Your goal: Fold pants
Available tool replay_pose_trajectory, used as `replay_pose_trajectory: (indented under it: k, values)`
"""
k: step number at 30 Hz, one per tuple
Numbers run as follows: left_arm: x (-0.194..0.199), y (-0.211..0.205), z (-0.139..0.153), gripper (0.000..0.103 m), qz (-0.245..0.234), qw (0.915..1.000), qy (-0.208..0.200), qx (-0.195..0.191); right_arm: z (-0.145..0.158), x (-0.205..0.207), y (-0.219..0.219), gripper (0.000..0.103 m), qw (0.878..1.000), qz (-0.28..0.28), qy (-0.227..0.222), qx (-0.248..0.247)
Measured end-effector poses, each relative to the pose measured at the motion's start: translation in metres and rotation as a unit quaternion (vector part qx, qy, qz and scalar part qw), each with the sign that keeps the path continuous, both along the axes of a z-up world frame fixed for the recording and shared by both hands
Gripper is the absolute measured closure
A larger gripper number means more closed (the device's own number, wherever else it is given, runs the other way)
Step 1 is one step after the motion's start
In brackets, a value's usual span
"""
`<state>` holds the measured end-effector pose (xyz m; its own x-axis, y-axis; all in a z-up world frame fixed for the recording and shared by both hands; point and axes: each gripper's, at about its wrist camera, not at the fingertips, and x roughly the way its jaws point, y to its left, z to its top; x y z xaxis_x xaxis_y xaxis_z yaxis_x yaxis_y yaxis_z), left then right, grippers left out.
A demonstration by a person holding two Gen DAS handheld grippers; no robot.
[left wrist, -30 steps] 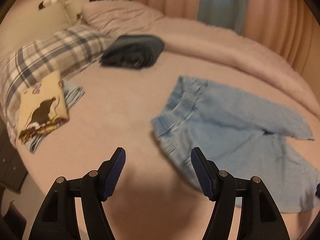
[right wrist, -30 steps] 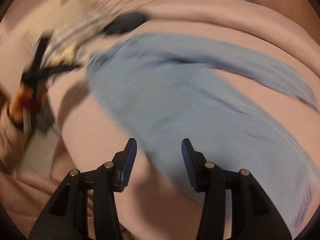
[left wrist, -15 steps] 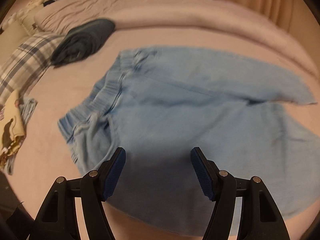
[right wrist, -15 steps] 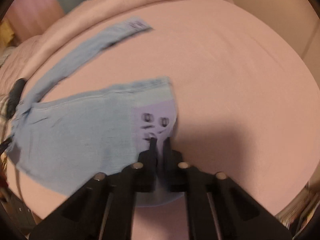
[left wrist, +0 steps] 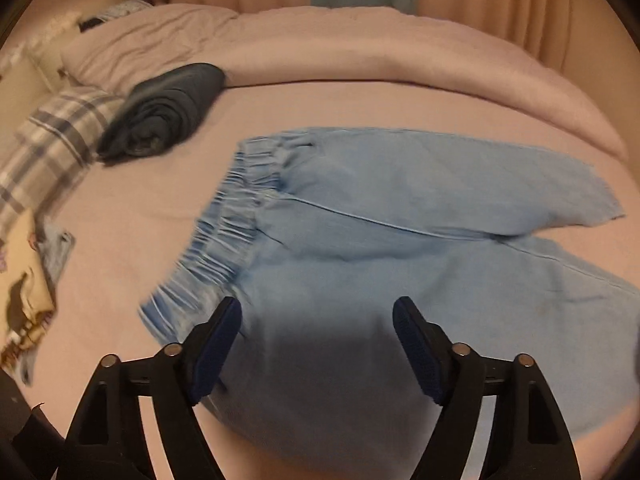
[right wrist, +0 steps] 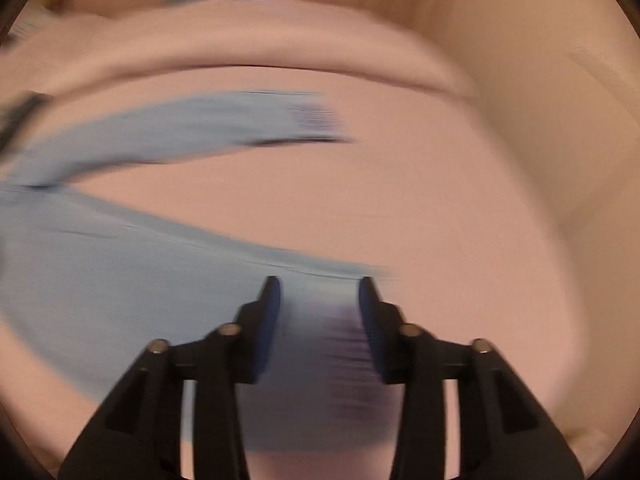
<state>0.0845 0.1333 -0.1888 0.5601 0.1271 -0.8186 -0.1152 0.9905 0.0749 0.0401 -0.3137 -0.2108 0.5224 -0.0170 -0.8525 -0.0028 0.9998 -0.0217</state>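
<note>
Light blue pants lie spread flat on the pink bed, elastic waistband to the left, legs running right. My left gripper is open and empty, hovering over the near hip area just right of the waistband. In the blurred right wrist view the pants show both legs, the far leg stretched to a hem with a dark print. My right gripper is open, its pads either side of the near leg's hem with its purple print patch; it holds nothing.
A rolled dark blue garment lies beyond the waistband. A plaid pillow and a folded cream printed cloth sit at the left. A bunched pink duvet runs along the far side. The bed's edge is to the right.
My right gripper, shut at the near hem half a second ago, has opened. My left gripper came over the pants from the left, then shifted slightly; it stayed open.
</note>
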Motion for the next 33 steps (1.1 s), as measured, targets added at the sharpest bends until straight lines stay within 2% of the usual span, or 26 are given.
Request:
replay_pose_trajectory:
  k: [1,2,3,4,5,7,8,10,13,15,17,18,20,22,27,29,31,32,33]
  values:
    - [0.007,0.005,-0.011,0.024,0.005,0.9996,0.026,0.007,-0.018,0.007,0.014,0.063,0.999,0.028,0.037,0.021]
    - [0.016,0.009,-0.028,0.024,0.008,0.9971,0.075,0.016,-0.038,0.012,0.026,0.063,0.995,0.047,0.085,0.021]
    - [0.020,0.014,-0.039,0.021,0.003,0.9953,0.095,0.015,-0.052,0.013,0.042,0.060,0.993,0.066,0.100,-0.021]
    - [0.021,0.016,-0.037,0.021,-0.004,0.9962,0.086,0.008,-0.049,0.013,0.051,0.060,0.991,0.083,0.092,-0.044]
    - [0.023,0.017,-0.031,0.021,-0.019,0.9960,0.087,0.003,-0.044,0.015,0.057,0.061,0.989,0.096,0.101,-0.057]
    - [0.031,0.019,-0.013,0.021,-0.039,0.9967,0.070,-0.009,-0.024,0.026,0.062,0.062,0.989,0.106,0.101,-0.024]
    - [0.038,0.021,0.005,0.021,-0.054,0.9977,0.037,-0.018,-0.009,0.036,0.066,0.062,0.989,0.119,0.085,-0.001]
    - [0.055,0.021,0.026,0.021,-0.073,0.9970,-0.003,-0.022,0.010,0.053,0.069,0.059,0.988,0.144,0.049,0.004]
    - [0.094,0.022,0.035,0.021,-0.094,0.9949,-0.025,-0.026,0.021,0.111,0.092,0.056,0.981,0.196,0.002,-0.002]
    - [0.138,0.026,0.027,0.021,-0.105,0.9941,-0.006,-0.027,0.017,0.174,0.101,0.056,0.975,0.224,-0.008,0.004]
    - [0.173,0.029,0.015,0.021,-0.116,0.9930,0.017,-0.007,0.008,0.230,0.120,0.056,0.968,0.252,-0.006,0.003]
    - [0.189,0.030,0.008,0.021,-0.125,0.9917,0.028,0.001,0.007,0.242,0.129,0.056,0.966,0.259,-0.004,0.000]
    - [0.205,0.033,0.001,0.021,-0.143,0.9889,0.041,-0.008,-0.002,0.270,0.145,0.056,0.959,0.281,0.010,-0.025]
    - [0.220,0.037,-0.002,0.021,-0.171,0.9835,0.056,-0.021,-0.013,0.299,0.160,0.056,0.947,0.315,0.031,-0.058]
    - [0.242,0.040,-0.014,0.021,-0.227,0.9679,0.099,-0.040,-0.028,0.339,0.177,0.055,0.920,0.376,0.071,-0.085]
    - [0.247,0.036,-0.025,0.021,-0.242,0.9624,0.120,-0.030,-0.038,0.349,0.185,0.053,0.907,0.400,0.095,-0.089]
    - [0.251,0.032,-0.036,0.021,-0.247,0.9593,0.137,-0.012,-0.058,0.359,0.191,0.053,0.895,0.408,0.145,-0.102]
    - [0.253,0.032,-0.042,0.022,-0.247,0.9577,0.147,-0.005,-0.064,0.363,0.191,0.047,0.894,0.409,0.151,-0.104]
    - [0.254,0.032,-0.046,0.025,-0.247,0.9568,0.152,-0.015,-0.065,0.366,0.191,0.041,0.896,0.407,0.146,-0.102]
